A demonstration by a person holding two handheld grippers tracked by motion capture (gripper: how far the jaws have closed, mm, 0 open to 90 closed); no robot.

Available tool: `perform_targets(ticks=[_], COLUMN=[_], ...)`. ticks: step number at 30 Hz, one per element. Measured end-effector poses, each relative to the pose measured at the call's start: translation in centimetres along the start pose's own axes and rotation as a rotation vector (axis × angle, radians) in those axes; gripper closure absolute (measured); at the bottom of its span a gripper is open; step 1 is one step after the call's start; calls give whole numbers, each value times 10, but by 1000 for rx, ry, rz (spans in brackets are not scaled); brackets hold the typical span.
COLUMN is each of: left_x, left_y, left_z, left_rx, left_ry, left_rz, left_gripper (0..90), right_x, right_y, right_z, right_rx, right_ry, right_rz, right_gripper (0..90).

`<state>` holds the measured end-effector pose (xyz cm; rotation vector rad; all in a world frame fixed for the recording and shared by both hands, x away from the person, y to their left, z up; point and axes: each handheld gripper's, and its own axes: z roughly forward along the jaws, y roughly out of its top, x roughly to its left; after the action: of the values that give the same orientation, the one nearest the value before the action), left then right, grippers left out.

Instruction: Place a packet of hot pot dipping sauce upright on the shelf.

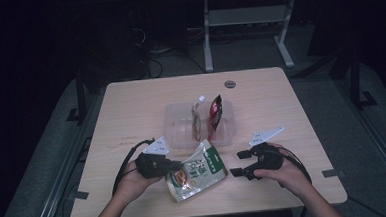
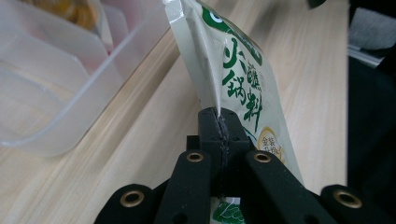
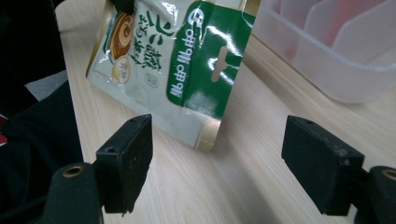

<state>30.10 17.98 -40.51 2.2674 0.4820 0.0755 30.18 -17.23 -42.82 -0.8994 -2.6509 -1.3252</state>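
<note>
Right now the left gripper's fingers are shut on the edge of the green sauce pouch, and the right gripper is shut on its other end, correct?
Not quite. The left gripper is shut on the green sauce pouch, but the right gripper is open: in the right gripper view its fingers stand wide apart, short of the pouch, touching nothing.

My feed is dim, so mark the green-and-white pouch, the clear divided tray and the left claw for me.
green-and-white pouch (image 1: 197, 171): high view, middle of its printed face.
clear divided tray (image 1: 174, 132): high view, bare left compartment.
left claw (image 2: 218, 122): left gripper view, where the shut tips pinch the pouch edge.
</note>
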Motion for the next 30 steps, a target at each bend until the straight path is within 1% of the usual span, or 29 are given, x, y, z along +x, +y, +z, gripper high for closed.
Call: perform_targets(ticks=[2,3,4,5,8,9,10,11,12,13,15,17,20,22,26,28,30], left_x=[-2,-2,-4,-4,-7,-8,-8,-8,-9,-9,-10,-10,-10,-10,-10,-10,-10], left_y=[1,1,3,3,7,7,7,8,9,9,10,10,10,10,10,10,10], left_z=[-4,-4,-7,-7,-13,-14,-14,-16,-17,-17,-18,-19,-19,-21,-22,-22,-22], left_rx=[-17,-17,-29,-29,-56,-66,-66,-73,-82,-82,-89,-93,-104,-109,-121,-120,-121], left_ry=[-7,-7,-12,-12,-10,-11,-11,-13,-12,-12,-13,-12,-12,-14,-14,-16,-15], left_rz=[1,1,10,10,24,22,22,21,27,27,35,39,32,30,32,31,31], left_gripper=[900,900,900,900,900,900,900,900,900,900,900,900,900,900,900,900,900], right_x=[0,1,1,1,3,3,3,3,6,6,8,8,7,6,5,5,5], right_y=[2,4,6,8,14,16,18,18,23,23,31,36,43,47,50,49,49], right_z=[1,1,2,2,6,8,10,10,15,15,21,26,33,38,47,49,50], right_rx=[-6,-11,-16,-23,-37,-43,-44,-44,-41,-41,-44,-44,-44,-41,-34,-30,-24], right_ry=[10,15,21,30,57,70,83,83,98,98,129,143,174,186,218,223,228], right_rz=[0,2,2,2,-5,-5,-8,-8,-19,-19,-23,-31,-25,-27,-19,-22,-21], right_gripper=[241,241,241,240,238,238,238,238,237,237,237,237,238,240,264,309,319])
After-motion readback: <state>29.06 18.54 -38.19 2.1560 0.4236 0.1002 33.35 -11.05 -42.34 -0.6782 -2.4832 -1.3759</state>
